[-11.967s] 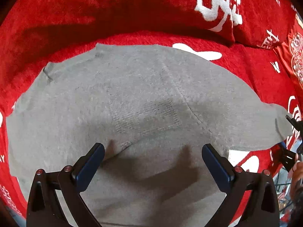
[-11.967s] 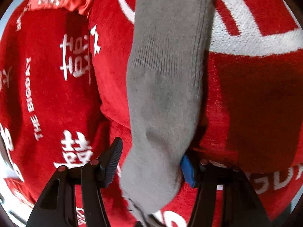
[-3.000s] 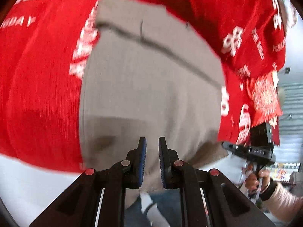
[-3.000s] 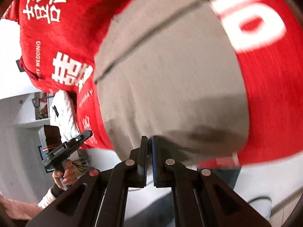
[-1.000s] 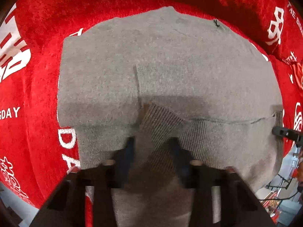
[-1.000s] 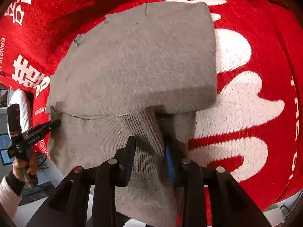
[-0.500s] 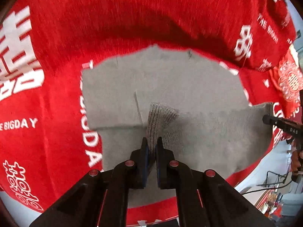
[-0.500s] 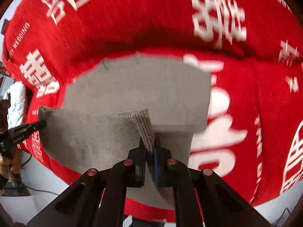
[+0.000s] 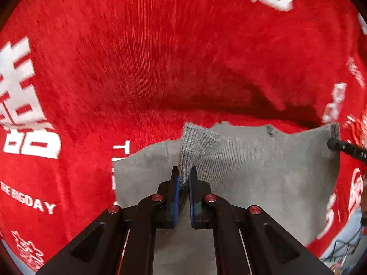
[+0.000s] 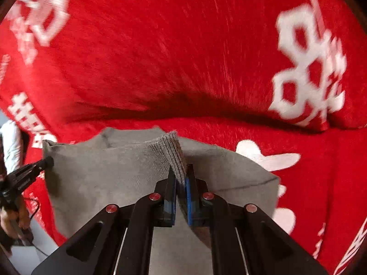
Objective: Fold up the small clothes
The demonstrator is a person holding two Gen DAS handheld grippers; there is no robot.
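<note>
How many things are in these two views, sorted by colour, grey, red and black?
Grey: 1, the grey knitted garment, ribbed hem pinched at both ends.
Red: 1, the red plush blanket with white lettering beneath it.
Black: 2, the left gripper and the right gripper, black two-finger tools with blue pads, both shut on the hem.
Total: 4

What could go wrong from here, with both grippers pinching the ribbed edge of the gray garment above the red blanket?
1. Each grip is narrow: the left gripper and right gripper hold only a small bunch of the gray garment's ribbed hem, so a corner could slip out mid-fold.
2. The fuzzy red blanket may drag the lower layer, skewing the fold.
3. The hem sags between the grips, so it could land creased.
</note>
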